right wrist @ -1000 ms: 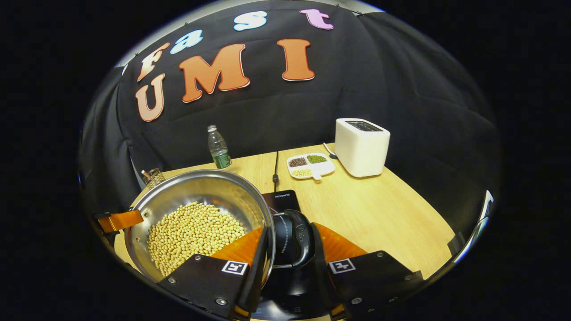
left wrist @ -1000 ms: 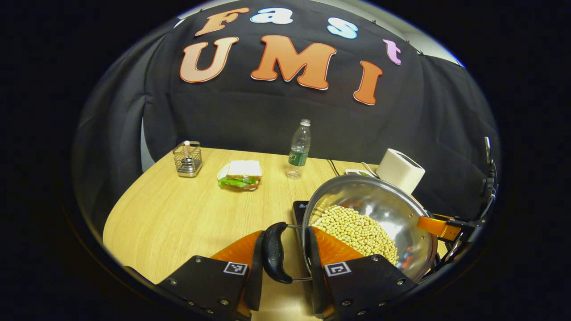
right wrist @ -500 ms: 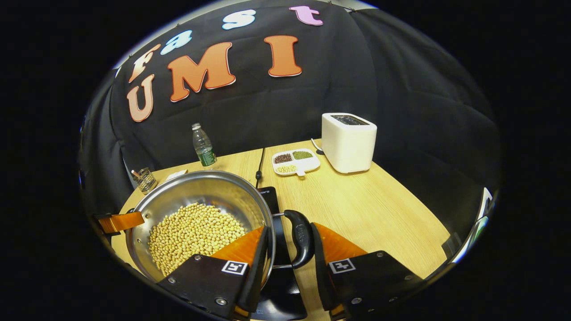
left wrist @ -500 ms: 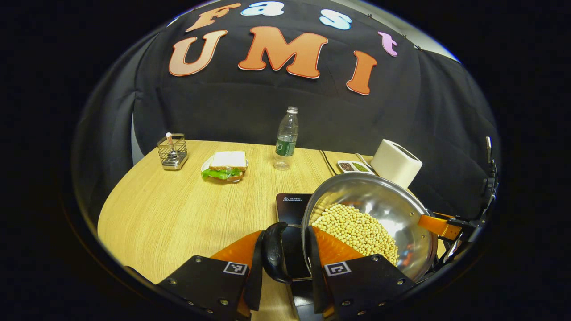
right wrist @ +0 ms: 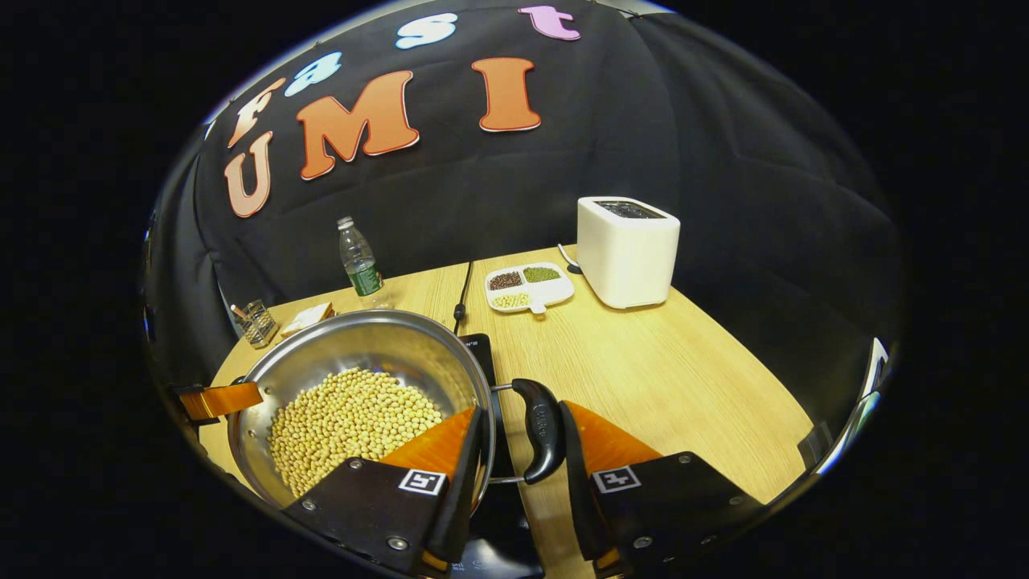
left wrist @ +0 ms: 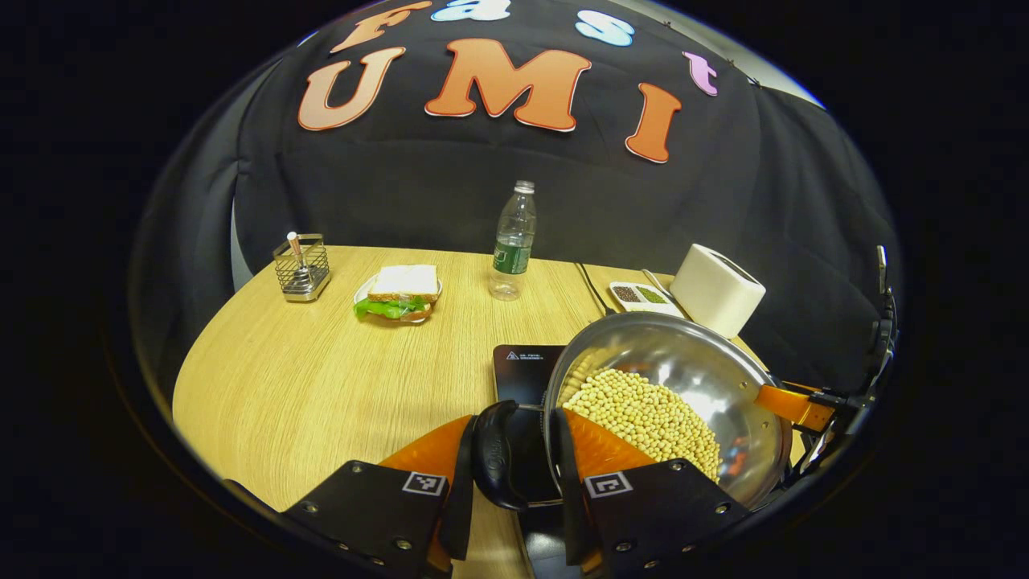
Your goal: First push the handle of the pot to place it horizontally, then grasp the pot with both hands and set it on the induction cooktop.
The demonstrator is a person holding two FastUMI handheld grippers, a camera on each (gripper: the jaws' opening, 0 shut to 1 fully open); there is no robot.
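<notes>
Black moulded plastic, the pot's left side handle (left wrist: 496,456), sits between the fingers of the left hand-held gripper (left wrist: 511,470), which appear clamped on it. In the right gripper view the right hand-held gripper (right wrist: 518,450) brackets the opposite black side handle (right wrist: 540,438) in the same way; whether both its fingers press there I cannot tell.

The round stainless-steel pot (right wrist: 366,386), filled with pale yellow soybeans (right wrist: 350,422), hangs between the two hand-held grippers. Judgement: gripping opposite handles shares the load and keeps the rim near level, so the beans stay in.

The pot is held above the flat black induction cooktop (left wrist: 526,371), overlapping its near part; contact cannot be confirmed. The cooktop lies on the light wooden worktop (right wrist: 683,386).

Both handles lie horizontal, and the line through them, the pot's long axis, runs across from one hand-held gripper to the other. The mouth faces upward.
</notes>
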